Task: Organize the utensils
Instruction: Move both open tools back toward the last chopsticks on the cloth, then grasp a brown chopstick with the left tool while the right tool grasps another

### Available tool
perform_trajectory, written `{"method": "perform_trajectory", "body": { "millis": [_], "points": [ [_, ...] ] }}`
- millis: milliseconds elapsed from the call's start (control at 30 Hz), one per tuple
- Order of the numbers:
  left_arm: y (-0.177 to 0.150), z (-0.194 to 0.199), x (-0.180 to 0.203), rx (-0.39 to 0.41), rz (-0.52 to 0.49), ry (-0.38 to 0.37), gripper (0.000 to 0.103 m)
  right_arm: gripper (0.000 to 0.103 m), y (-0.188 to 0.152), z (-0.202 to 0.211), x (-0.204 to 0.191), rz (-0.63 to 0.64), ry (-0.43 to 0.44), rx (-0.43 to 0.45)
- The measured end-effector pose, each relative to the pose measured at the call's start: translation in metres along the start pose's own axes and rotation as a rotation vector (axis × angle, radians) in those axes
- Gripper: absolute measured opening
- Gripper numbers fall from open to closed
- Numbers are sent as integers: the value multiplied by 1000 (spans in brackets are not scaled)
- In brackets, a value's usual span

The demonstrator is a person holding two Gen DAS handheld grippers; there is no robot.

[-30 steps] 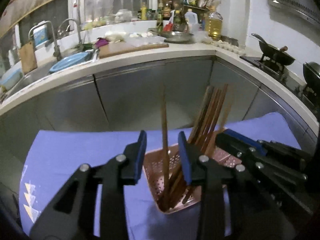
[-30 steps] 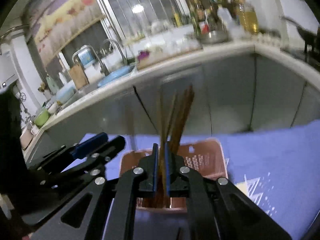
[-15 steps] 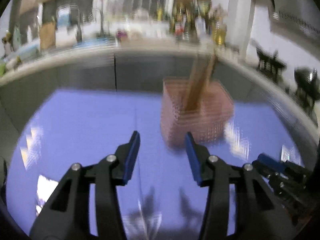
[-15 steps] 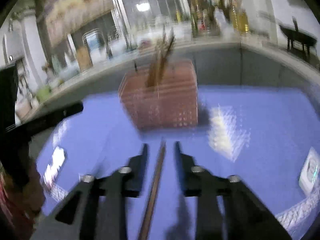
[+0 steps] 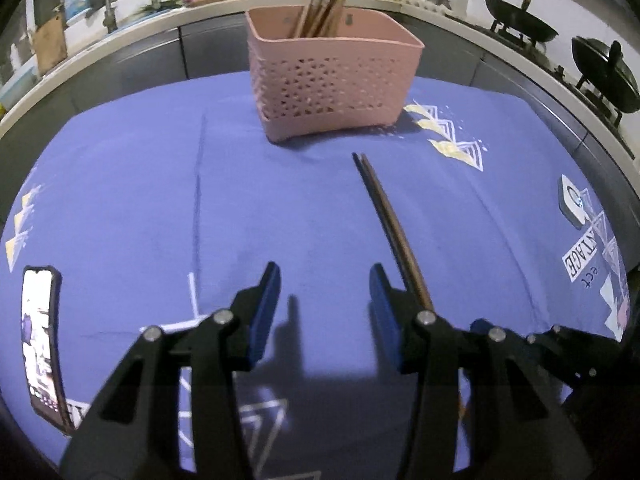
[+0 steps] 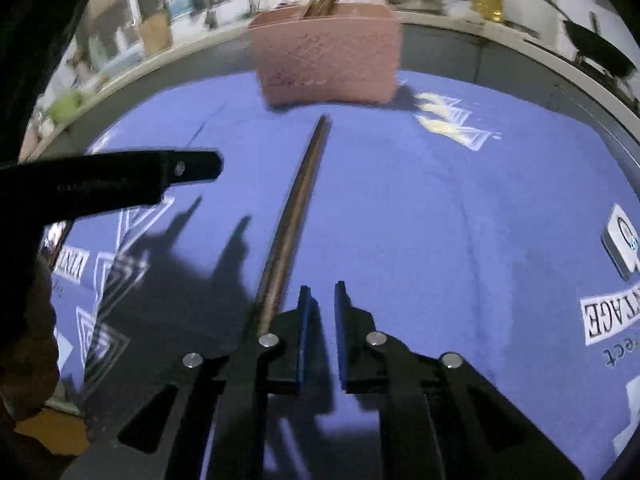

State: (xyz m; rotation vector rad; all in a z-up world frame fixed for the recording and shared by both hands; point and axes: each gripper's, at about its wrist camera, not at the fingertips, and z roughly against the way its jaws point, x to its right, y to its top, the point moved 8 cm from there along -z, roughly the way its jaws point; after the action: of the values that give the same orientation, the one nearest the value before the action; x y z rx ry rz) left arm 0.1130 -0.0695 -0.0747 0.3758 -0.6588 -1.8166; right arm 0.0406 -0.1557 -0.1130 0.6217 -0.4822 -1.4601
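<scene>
a: left claw [image 5: 323, 276]: jaws wide, just been opening, nothing between them. it hangs over the blue cloth [image 5: 120, 180] on the tabletop, near its front edge.

b: right claw [image 6: 322, 292]?

a: narrow gap only, jaws just been closing, pads [image 6: 304, 320] bare. no grip on anything.

b: the loose chopsticks [image 5: 390, 224]?

a: one pair, flat on the cloth, side by side and touching. they run from the front edge toward the far edge, thin tips toward the pink basket [image 5: 332, 76]. in the right wrist view they lie just beside the right claw's left finger, outside the jaws. whether that finger touches them i cannot tell.

b: the basket?

a: upright, mid far edge of the tabletop, perforated walls. a bundle of chopsticks [image 5: 324, 0] stands in it, leaning. tips of the loose pair stop short of it.

b: other items?

a: phone [image 5: 40, 340] by the left edge, screen lit. small white device [image 5: 574, 200] by the right edge.
</scene>
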Motion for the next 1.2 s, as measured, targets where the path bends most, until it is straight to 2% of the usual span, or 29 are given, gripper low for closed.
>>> {"method": "perform_trajectory", "body": {
  "millis": [167, 300, 433, 567, 600, 633, 667, 700, 900, 1000, 1067, 1100, 1133, 1167, 1200],
  "points": [
    [-1, -12, 19, -20, -38, 7, 44, 11, 3, 21, 18, -105, 55, 85],
    [-2, -32, 37, -49, -83, 34, 44, 11, 0, 26, 31, -150, 53, 114],
    [-3, -46, 44, -61, -86, 34, 45, 11, 2, 25, 34, -166, 63, 118],
    [-1, -45, 46, -40, -104, 55, 45, 11, 1, 23, 31, -170, 74, 113],
    [-1, -44, 44, -38, -104, 53, 41, 11, 1, 23, 30, -168, 75, 114],
    [0, -42, 42, -36, -104, 47, 25, 11, 1, 23, 29, -166, 79, 114],
    [0, -41, 40, -37, -104, 43, 14, 11, 1, 23, 28, -162, 85, 114],
    [-2, -39, 37, -47, -99, 34, 8, 11, 2, 24, 25, -155, 91, 113],
    [-28, -18, 3, -69, -60, 6, 5, 11, 20, 13, 12, -110, 133, 82],
    [-46, -5, -13, -71, -46, 13, 6, 11, 28, -3, 1, -86, 158, 30],
    [-54, 1, -19, -75, -43, 12, 11, 12, 26, -12, -6, -77, 174, -8],
    [-57, 3, -21, -80, -48, 8, 17, 11, 25, -11, -8, -62, 157, 9],
    [-57, 4, -21, -85, -53, 3, 28, 11, 23, -11, -10, -34, 128, 15],
    [-56, 4, -22, -87, -55, 4, 36, 7, 21, -11, -9, -26, 115, 5],
    [-54, 2, -25, -90, -53, 16, 48, 7, 15, -11, -5, -54, 133, -8]
  ]
}}
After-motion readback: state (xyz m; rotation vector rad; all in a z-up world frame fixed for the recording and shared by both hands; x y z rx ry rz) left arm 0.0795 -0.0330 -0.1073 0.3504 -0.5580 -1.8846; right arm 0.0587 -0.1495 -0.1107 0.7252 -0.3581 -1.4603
